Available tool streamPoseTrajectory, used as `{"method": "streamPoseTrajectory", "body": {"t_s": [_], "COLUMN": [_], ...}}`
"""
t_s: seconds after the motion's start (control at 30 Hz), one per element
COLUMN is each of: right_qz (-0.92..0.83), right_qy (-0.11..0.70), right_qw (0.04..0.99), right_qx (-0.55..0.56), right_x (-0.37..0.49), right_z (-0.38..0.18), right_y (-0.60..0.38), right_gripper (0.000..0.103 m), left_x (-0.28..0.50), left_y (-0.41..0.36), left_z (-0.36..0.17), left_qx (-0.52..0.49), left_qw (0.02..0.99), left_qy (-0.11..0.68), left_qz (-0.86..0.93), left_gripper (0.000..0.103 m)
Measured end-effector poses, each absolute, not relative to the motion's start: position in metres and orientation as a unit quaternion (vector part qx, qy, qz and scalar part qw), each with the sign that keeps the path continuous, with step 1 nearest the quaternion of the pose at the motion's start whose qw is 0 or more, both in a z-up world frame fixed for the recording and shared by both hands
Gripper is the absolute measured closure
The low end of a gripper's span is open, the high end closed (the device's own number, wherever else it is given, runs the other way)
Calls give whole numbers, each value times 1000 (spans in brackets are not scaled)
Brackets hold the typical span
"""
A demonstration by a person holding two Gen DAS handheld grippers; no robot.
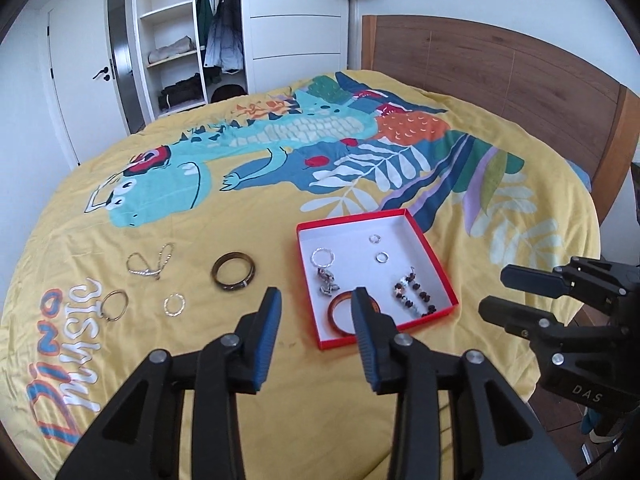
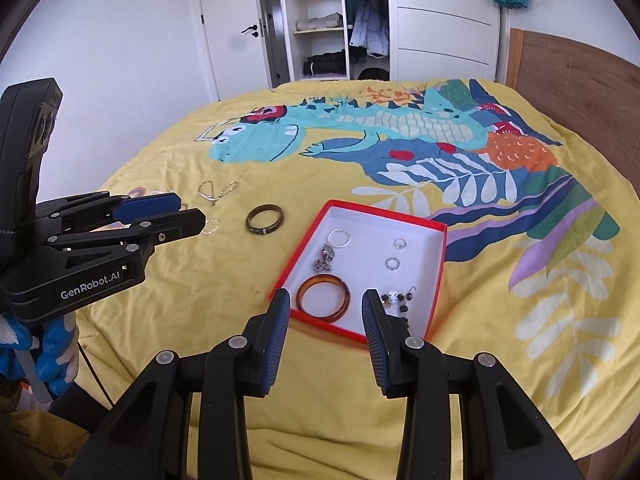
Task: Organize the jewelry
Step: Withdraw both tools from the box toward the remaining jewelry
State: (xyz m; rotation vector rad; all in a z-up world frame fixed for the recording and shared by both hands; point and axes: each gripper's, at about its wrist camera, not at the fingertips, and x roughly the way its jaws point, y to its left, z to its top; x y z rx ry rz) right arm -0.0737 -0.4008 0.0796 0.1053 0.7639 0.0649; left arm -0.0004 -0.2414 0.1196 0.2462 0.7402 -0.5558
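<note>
Left wrist view shows the left gripper (image 1: 316,300) with fingers spread and holding nothing, above the duvet (image 1: 280,360) just left of the red box (image 1: 434,252). It alone shows the gold hoop (image 1: 116,305) far left of the box. The small ring (image 1: 175,304), the chain (image 1: 150,265) and the dark bangle (image 1: 234,271) also lie left of the box. Right wrist view shows the right gripper (image 2: 326,300), fingers spread and empty, at the box's near edge over the amber bangle (image 2: 324,293). This view alone shows the gloved hand (image 2: 52,344) under the left gripper. Inside the box lie rings (image 2: 393,263), a charm (image 2: 325,259) and beads (image 2: 396,300). Beyond the bed stand a wardrobe (image 2: 320,20), a door (image 2: 236,32) and a headboard (image 2: 580,80).
</note>
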Motion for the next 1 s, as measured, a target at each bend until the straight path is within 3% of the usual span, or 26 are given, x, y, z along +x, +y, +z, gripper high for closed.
{"method": "streamPoseTrajectory", "body": {"t_s": [0.23, 0.33, 0.47, 1.0], "right_qz": [39, 41, 42, 63], "right_qy": [362, 362, 359, 350], "right_qw": [930, 930, 931, 934], "right_qx": [49, 49, 54, 33], "right_x": [-98, -105, -112, -137], "right_z": [86, 87, 87, 100], "right_y": [-382, -375, -366, -320], "right_gripper": [66, 65, 63, 60], "left_x": [-25, -33, -43, -68], "left_y": [-216, -207, -194, -129], "left_z": [130, 133, 136, 130], "left_qx": [123, 122, 120, 101], "left_qw": [894, 896, 897, 902], "left_qy": [347, 346, 345, 355], "left_qz": [-256, -253, -250, -223], "left_gripper": [67, 58, 54, 54]}}
